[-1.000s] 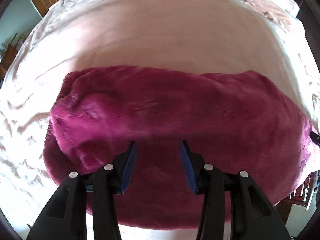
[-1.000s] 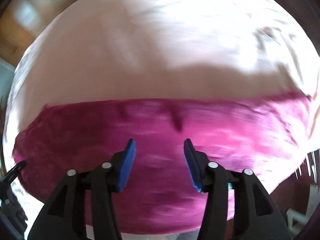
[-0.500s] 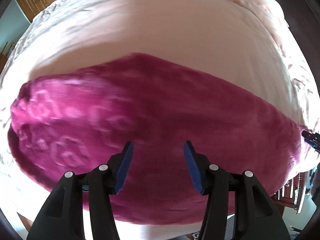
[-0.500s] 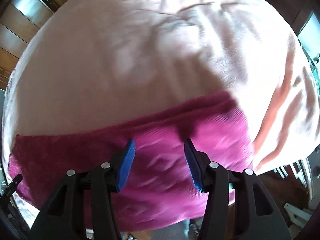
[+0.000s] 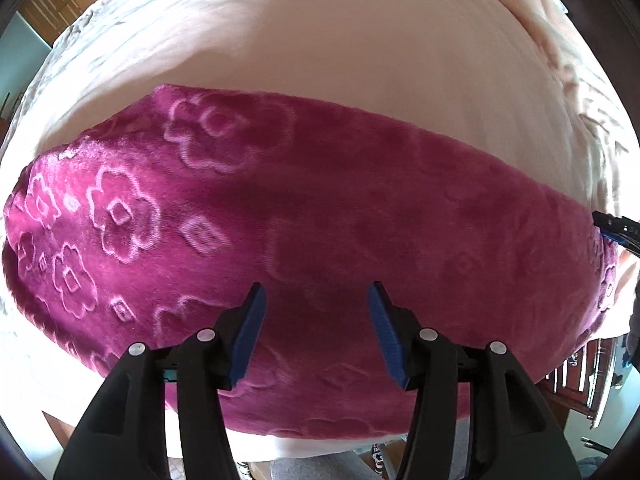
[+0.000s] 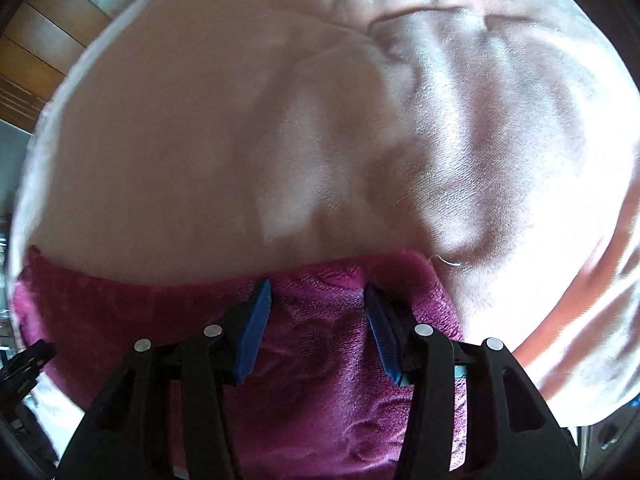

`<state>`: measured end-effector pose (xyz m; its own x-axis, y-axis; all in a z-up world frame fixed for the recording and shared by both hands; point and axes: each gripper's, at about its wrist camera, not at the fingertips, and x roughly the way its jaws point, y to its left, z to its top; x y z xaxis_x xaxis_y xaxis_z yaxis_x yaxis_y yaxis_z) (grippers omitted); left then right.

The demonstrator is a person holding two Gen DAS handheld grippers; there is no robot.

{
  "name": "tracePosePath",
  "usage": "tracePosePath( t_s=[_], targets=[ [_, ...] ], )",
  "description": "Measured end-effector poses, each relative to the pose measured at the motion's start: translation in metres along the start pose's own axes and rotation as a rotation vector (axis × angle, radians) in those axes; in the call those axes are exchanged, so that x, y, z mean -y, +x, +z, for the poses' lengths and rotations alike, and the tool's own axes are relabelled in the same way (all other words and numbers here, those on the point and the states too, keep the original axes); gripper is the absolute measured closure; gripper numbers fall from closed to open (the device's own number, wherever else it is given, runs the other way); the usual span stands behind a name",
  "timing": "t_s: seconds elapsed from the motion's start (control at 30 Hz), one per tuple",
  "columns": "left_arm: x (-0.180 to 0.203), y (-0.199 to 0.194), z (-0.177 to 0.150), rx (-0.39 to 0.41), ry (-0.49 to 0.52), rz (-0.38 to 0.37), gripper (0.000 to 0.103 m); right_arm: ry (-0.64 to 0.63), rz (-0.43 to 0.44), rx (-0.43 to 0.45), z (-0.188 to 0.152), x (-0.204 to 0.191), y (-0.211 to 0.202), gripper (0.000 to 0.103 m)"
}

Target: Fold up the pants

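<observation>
**Grippers over the pants, nothing gripped**

The left gripper (image 5: 316, 300) hung part-open above the magenta pants (image 5: 320, 216), its blue pads apart with no cloth between them. The right gripper (image 6: 318, 298) stood over the pants' end near a corner, its jaws closing slightly, and whether its pads touched the pile I could not tell. The pants lay as a long folded band across the near edge of the bed (image 5: 360, 60) (plush, embossed with flowers, likely thick and slippery). A pinch might catch only the top layer, so the fold would peel apart; uneven lifts could skew it.
</observation>
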<state>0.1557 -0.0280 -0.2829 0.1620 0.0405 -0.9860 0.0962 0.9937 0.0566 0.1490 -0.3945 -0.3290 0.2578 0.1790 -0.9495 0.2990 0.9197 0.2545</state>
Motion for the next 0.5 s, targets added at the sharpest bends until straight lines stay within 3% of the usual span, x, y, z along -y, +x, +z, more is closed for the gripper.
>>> tracePosePath(
  t_s=[0.1, 0.2, 0.3, 0.5],
  targets=[
    [0.021, -0.004, 0.001, 0.004, 0.005, 0.002, 0.05, 0.001, 0.107, 0.01, -0.008, 0.02, -0.022, 0.051],
    [0.028, -0.01, 0.009, 0.007, 0.014, -0.002, 0.049, 0.012, 0.151, 0.03, -0.021, 0.047, -0.042, 0.045],
    [0.044, -0.015, 0.02, 0.009, 0.034, -0.001, 0.049, 0.009, 0.127, 0.029, -0.033, 0.072, -0.053, 0.036],
    [0.071, -0.019, 0.032, 0.017, 0.1, 0.001, 0.049, -0.002, 0.095, -0.022, -0.063, 0.11, -0.048, 0.036]
  ],
)
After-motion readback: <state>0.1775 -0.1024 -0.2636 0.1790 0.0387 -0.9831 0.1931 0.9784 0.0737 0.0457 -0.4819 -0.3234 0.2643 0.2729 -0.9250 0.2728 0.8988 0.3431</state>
